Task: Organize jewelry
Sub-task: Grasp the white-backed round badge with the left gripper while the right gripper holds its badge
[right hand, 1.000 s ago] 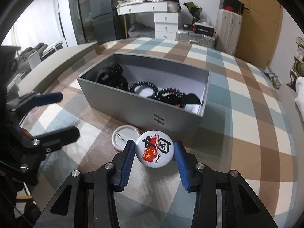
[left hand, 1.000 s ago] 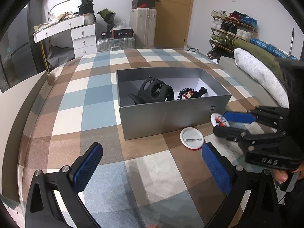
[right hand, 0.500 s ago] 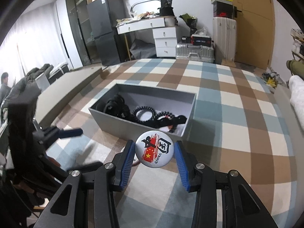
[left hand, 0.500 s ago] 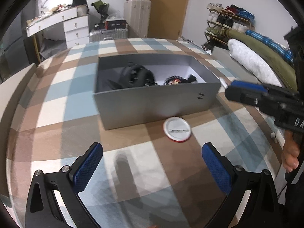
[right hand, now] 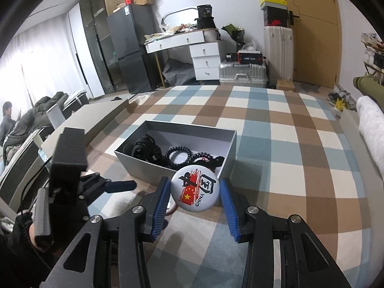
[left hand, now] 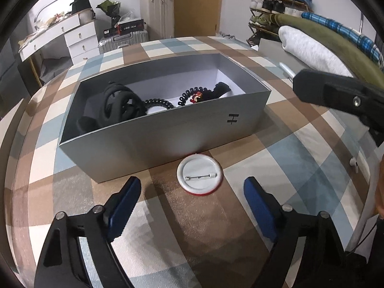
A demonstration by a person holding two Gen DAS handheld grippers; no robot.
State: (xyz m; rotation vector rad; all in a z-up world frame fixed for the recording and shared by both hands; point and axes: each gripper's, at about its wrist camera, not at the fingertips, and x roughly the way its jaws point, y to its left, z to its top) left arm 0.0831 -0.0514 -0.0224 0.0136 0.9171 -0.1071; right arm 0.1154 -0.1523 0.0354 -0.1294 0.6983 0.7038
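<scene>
Here, in the left wrist view, the left gripper [left hand: 192, 192] pointed down at a brown, blue and cream checked cloth surface [left hand: 216, 228], its blue-padded jaws closing with nothing pressed between them. A round white pin-back badge with a red rim [left hand: 200, 176] lay face down on the cloth just beyond the fingertips, its metal pin uppermost, close against the front wall of an open grey rectangular cardboard box [left hand: 168, 132]. The box held a black claw hair clip [left hand: 120, 105] at its left end, a black spiral hair tie [left hand: 158, 103] in the middle, and a string of dark beads with a red charm [left hand: 192, 97] toward the right. The black body of the right gripper [left hand: 336, 93] crossed the upper right of this view, above the cloth and apart from the box. In the right wrist view, the right gripper [right hand: 195, 189] stood clenched on a round white button badge printed with a red flag and the word CHINA [right hand: 195, 188], face toward the camera, the blue pads [right hand: 162, 199] pressing its rim on both sides. The held badge hung above the cloth, before the near wall of the grey box [right hand: 144, 170]. The left gripper [right hand: 120, 186] showed at lower left, low over the cloth.
</scene>
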